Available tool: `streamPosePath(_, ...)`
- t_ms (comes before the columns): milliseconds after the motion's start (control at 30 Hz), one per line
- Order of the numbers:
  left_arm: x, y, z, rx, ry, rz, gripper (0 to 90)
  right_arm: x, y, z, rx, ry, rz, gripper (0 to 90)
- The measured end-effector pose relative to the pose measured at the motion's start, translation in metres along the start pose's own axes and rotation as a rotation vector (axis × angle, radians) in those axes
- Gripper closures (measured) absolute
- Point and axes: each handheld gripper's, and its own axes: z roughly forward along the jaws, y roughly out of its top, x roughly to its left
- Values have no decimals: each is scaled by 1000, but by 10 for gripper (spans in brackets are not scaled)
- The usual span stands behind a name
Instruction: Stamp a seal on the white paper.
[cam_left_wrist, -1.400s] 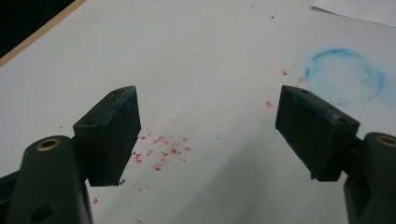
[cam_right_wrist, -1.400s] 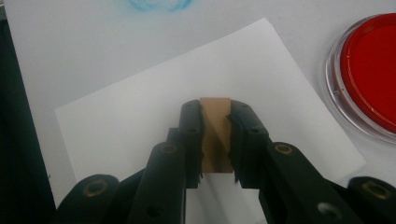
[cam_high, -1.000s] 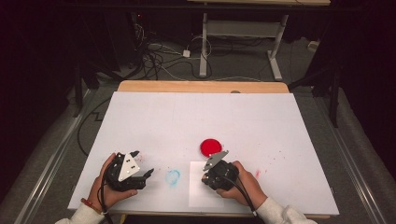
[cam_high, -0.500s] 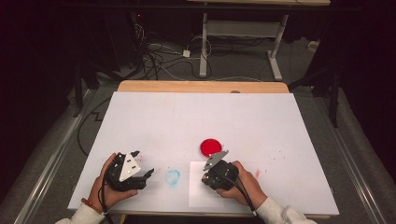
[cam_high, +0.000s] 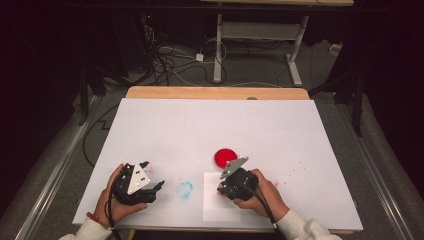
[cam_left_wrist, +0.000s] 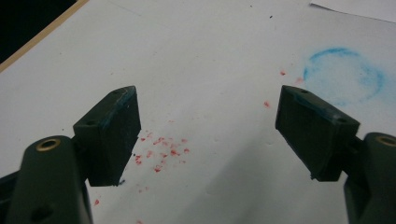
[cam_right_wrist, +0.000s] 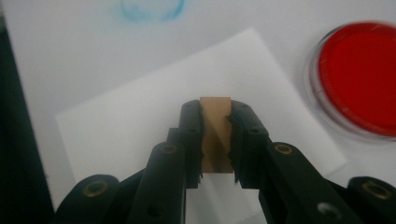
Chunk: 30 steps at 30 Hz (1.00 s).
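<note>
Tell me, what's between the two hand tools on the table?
In the high view, a faint blue ring stain and red specks lie between the left gripper and the right gripper.

Black tool jaws, brass screws, white sleeves

No writing to read anywhere here: no letters, numbers, labels or brand marks on the table, the sheet of paper or the red dish.
</note>
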Motion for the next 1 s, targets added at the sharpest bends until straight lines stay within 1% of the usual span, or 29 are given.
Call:
streamPosePath(100,0,0,1,4,-1,1,215,-4,3,-21,-65,-11,11,766)
streamPosePath(133,0,0,1,6,-1,2,214,-4,4,-26,-77,-10,15,765)
streamPosePath(167,0,0,1,6,-2,3,214,-4,4,-29,-81,-18,6,765)
streamPosePath(233,0,0,1,4,-3,5,214,-2,5,-33,-89,-32,4,765)
streamPosePath(567,1,0,0,-1,0,-1,215,-4,4,-38,-101,-54,9,765)
streamPosePath(800,3,-3,1,-4,-2,-18,215,-9,6,-41,-116,-58,14,765)
streamPosePath(1000,3,-3,1,-2,-4,-16,214,-14,4,-43,-119,-70,21,765)
